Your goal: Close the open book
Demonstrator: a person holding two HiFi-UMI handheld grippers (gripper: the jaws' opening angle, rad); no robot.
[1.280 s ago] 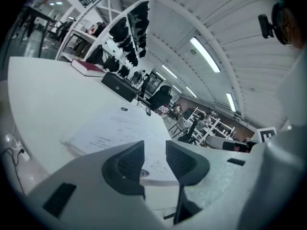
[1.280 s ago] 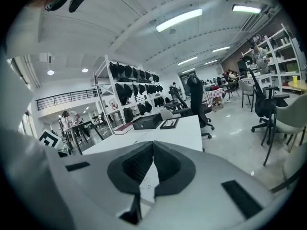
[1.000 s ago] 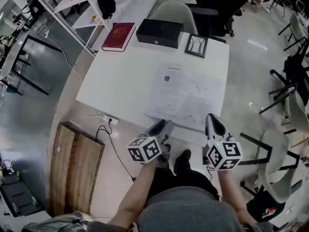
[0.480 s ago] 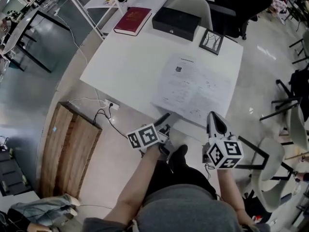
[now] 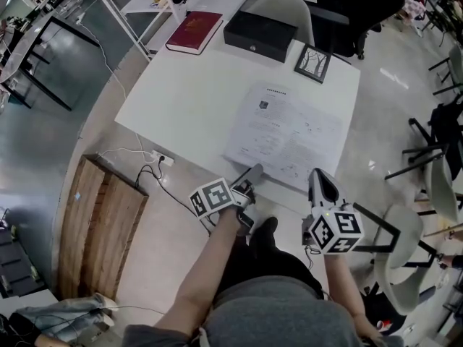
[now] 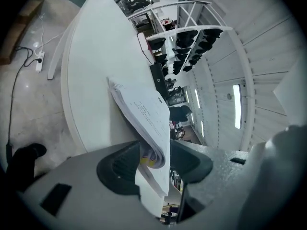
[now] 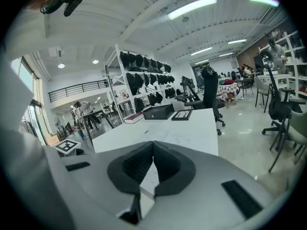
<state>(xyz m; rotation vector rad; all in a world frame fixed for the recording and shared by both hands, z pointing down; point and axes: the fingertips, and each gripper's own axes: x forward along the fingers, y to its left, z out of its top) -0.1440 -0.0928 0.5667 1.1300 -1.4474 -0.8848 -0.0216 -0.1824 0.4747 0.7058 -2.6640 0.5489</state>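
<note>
Left claw (image 5: 250,174), just been opening, sits spread round a corner of the open white paper book (image 5: 286,137) — pages may slip out; right claw (image 5: 319,177) pressed together.

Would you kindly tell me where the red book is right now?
In the head view, the red book lies at the table's far left corner, just left of the black box.

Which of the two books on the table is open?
The white-paged book at the table's near edge, with its printed pages showing. The red book at the far corner is closed.
</note>
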